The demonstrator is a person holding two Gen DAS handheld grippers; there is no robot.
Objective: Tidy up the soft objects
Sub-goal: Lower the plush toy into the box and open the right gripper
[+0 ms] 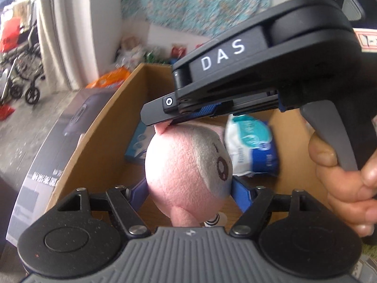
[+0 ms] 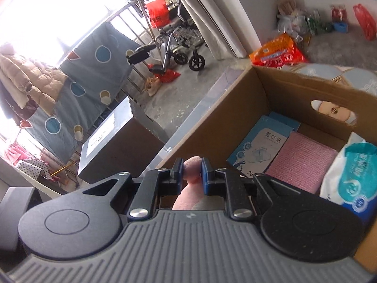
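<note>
The right gripper (image 2: 192, 171) pinched a pink plush toy (image 1: 186, 169) by its ear above the cardboard box (image 2: 294, 92); the left gripper (image 1: 188, 188) flanked the toy, jaws wide. Whether its pads touched the plush was unclear; a wipes pack (image 2: 348, 184) lay inside.

The cardboard box (image 2: 278, 87) is open-topped; wipes pack (image 2: 351, 184), pink pad (image 2: 304, 162) and blue packet (image 2: 261, 146) cover its floor.

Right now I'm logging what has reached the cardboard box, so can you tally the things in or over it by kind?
Pink plush toy, held over the box: 1
Wet-wipe packs: 1
Blue plaster boxes: 1
Pink textured pads: 1
Total: 4
</note>
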